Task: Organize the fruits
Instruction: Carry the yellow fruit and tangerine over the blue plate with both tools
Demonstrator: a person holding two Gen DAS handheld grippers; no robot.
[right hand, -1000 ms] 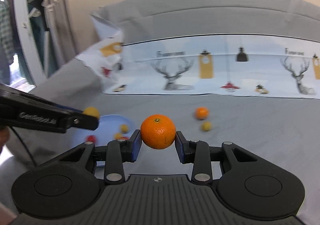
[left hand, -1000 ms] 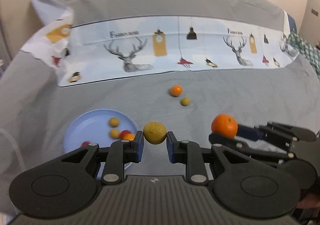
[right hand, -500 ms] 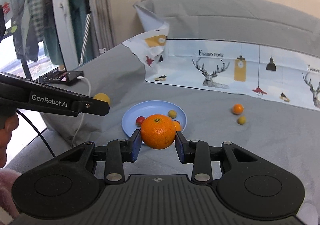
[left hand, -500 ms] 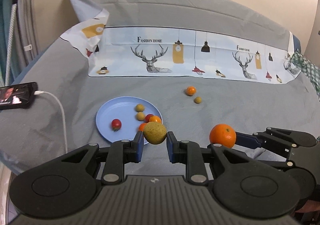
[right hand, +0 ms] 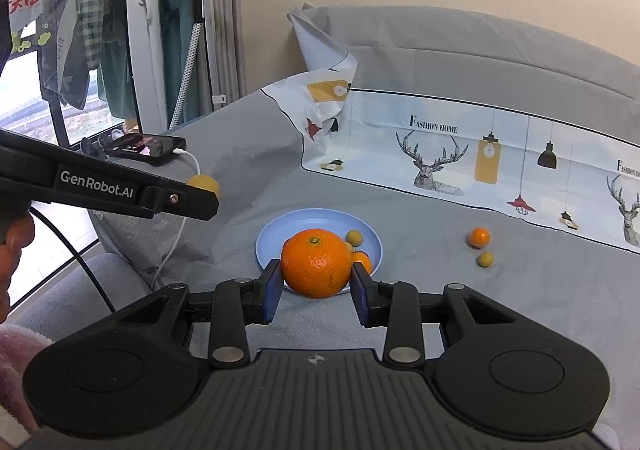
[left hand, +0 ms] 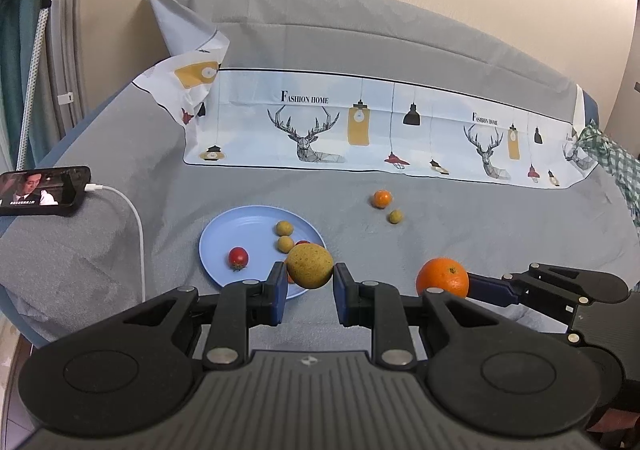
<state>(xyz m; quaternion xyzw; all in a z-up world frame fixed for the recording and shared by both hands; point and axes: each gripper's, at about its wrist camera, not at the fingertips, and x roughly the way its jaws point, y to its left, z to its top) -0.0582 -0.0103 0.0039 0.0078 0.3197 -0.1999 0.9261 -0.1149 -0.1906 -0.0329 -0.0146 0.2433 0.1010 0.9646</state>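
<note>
My left gripper point(left hand: 310, 290) is shut on a yellow-green speckled fruit point(left hand: 309, 264), held above the near rim of the blue plate point(left hand: 232, 234). The plate holds a cherry tomato point(left hand: 238, 257), two small yellow-green fruits point(left hand: 284, 228) and more partly hidden fruit. My right gripper point(right hand: 316, 290) is shut on a large orange point(right hand: 316, 262), held in the air near the plate's point(right hand: 276, 230) front edge; the orange also shows in the left wrist view point(left hand: 442, 276). A small orange point(left hand: 381, 198) and a small yellow-green fruit point(left hand: 395, 216) lie on the grey cover right of the plate.
A phone point(left hand: 44, 190) with a white charging cable point(left hand: 136, 218) lies at the left edge of the grey cover. A printed deer-pattern cloth point(left hand: 360, 130) lies along the back. A window, hanging clothes and a garment steamer point(right hand: 192, 10) stand at the far left.
Both grippers pulled back and up with their fruit still held. The plate and loose fruits now look farther away, and the phone has come into view.
</note>
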